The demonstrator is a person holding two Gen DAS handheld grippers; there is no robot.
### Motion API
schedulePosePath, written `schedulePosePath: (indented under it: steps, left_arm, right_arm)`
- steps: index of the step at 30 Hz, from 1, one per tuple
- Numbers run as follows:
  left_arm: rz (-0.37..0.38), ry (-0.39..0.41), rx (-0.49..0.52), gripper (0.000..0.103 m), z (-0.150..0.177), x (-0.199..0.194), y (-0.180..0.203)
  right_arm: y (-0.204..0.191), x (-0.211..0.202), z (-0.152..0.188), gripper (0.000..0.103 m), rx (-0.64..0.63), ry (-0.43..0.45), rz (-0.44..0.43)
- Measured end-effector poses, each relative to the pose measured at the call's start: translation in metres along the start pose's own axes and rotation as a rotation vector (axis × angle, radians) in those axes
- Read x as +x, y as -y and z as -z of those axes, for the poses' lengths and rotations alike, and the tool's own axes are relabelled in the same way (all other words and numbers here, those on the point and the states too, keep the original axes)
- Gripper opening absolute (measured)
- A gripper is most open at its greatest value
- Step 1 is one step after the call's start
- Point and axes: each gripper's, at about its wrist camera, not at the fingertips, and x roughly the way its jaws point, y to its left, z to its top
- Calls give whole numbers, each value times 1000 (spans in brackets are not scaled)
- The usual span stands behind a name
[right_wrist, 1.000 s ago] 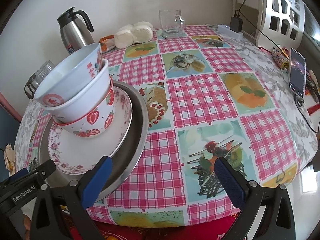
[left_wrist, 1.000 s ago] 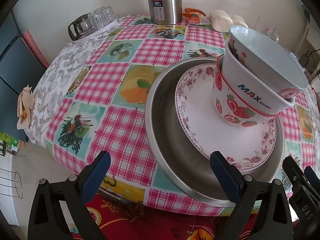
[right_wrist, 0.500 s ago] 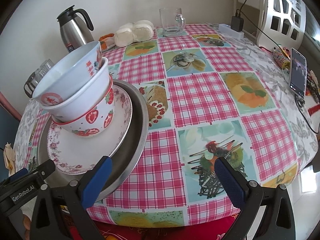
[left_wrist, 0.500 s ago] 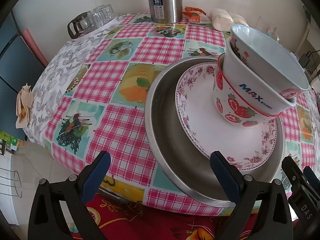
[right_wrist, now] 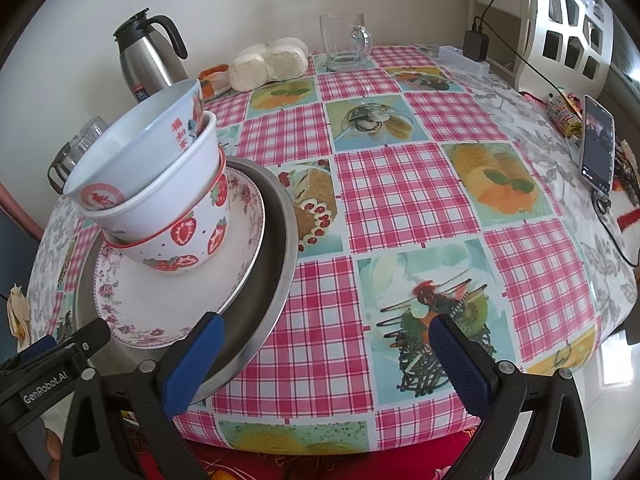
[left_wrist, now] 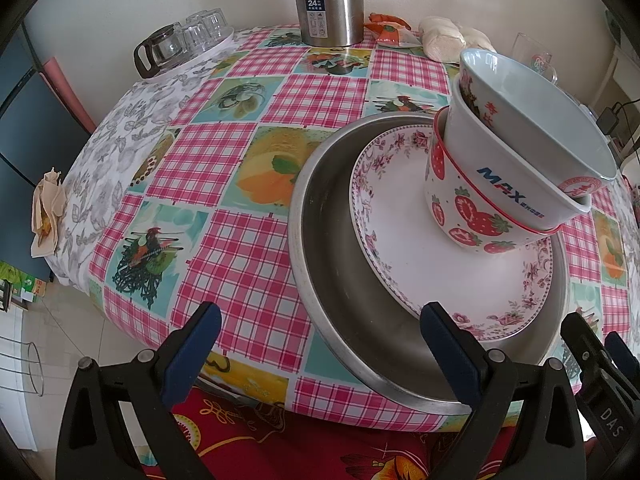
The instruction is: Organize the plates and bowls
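The round table (left_wrist: 240,240) with the checked cloth carries a steel basin (left_wrist: 332,300) near its front edge. In the basin lies a floral plate (left_wrist: 420,264), and on the plate stand three nested bowls: strawberry bowl (left_wrist: 472,220), white bowl (left_wrist: 500,168), pale blue bowl (left_wrist: 532,112), tilted. Only the right view shows a phone (right_wrist: 597,144) and a glass mug (right_wrist: 346,42); only the left view shows a glass pot (left_wrist: 162,48). The left gripper (left_wrist: 320,344) and right gripper (right_wrist: 326,354) hang wide open before the table, empty. Compared with a second ago, the framing has changed only a little.
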Motion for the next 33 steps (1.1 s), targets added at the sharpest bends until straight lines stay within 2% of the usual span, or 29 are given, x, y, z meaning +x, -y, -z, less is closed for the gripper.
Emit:
schedulePosePath:
  steps: [27, 33]
  left_arm:
    - [10, 18, 18, 100, 0, -5, 2]
    - [16, 48, 22, 100, 1, -11, 3]
  right_arm:
    - [0, 1, 0, 103, -2, -2, -1]
    - [0, 1, 0, 103, -2, -2, -2]
